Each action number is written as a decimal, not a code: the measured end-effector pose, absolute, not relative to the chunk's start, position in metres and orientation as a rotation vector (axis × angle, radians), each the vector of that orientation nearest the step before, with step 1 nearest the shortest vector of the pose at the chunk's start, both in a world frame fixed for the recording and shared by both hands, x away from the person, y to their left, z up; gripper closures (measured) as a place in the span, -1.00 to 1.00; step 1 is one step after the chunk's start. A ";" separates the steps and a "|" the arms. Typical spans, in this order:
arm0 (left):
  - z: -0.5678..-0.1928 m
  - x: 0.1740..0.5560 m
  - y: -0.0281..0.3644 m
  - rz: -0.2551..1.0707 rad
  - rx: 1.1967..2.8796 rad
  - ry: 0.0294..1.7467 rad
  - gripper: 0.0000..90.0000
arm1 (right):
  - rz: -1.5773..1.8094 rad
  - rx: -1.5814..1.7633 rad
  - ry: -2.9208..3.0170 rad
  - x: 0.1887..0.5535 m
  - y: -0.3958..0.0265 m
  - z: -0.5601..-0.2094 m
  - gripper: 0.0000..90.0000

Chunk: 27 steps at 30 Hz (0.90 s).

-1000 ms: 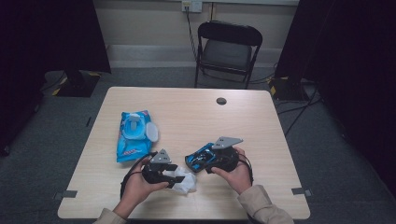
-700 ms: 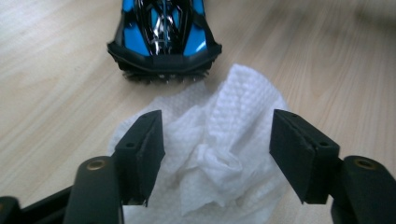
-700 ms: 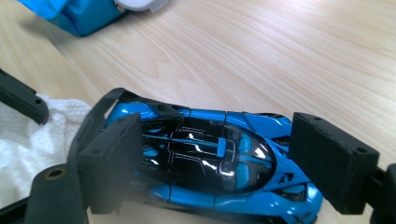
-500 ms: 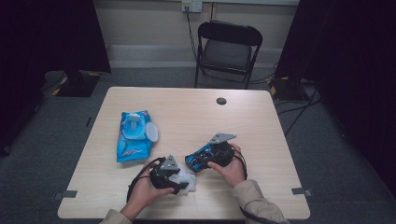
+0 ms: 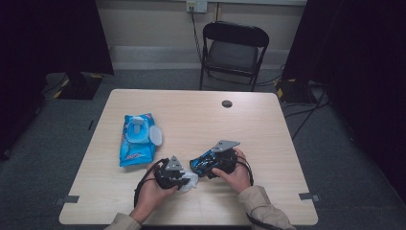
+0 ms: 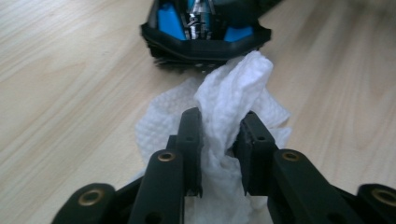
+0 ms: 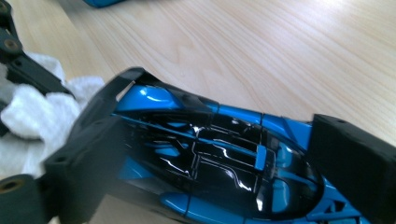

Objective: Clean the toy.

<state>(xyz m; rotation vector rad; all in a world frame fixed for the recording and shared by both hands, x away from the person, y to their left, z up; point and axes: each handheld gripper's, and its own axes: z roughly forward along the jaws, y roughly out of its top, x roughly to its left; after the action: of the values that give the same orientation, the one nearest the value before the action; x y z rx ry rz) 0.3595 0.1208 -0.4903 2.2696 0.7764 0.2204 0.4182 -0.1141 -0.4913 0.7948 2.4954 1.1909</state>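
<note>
A pale wooden table [image 5: 191, 115] stands on grey carpet, a black folding chair [image 5: 233, 52] beyond it. Both hands work near the front edge. The left gripper [image 6: 219, 133], whose jaws have just been closing, pinches a white wipe [image 6: 233, 88] lying on the table. The right gripper [image 7: 224, 154], whose jaws have just been opening, clamps a blue toy car [image 7: 210, 158] (nose just beside the wipe). A blue wipes pack [image 5: 136, 139] lies to the left, lid open.
</note>
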 end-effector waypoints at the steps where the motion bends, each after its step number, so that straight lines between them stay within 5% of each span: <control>1: -0.490 0.359 0.121 0.220 2.270 0.776 0.64 | 1.191 0.795 2.495 0.418 -0.114 -0.491 -0.93; 13: -0.489 0.391 0.128 0.276 2.155 0.977 0.70 | 1.199 0.825 2.519 0.423 -0.120 -0.491 -0.93; 27: -0.494 0.387 0.115 0.225 2.194 0.890 0.80 | 1.199 0.811 2.529 0.424 -0.120 -0.491 -0.93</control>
<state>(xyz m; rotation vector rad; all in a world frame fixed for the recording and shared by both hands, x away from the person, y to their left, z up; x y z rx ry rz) 0.3871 0.1150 -0.4938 2.1936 0.8895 0.2254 0.4242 -0.1201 -0.4913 0.8110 2.5292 1.1987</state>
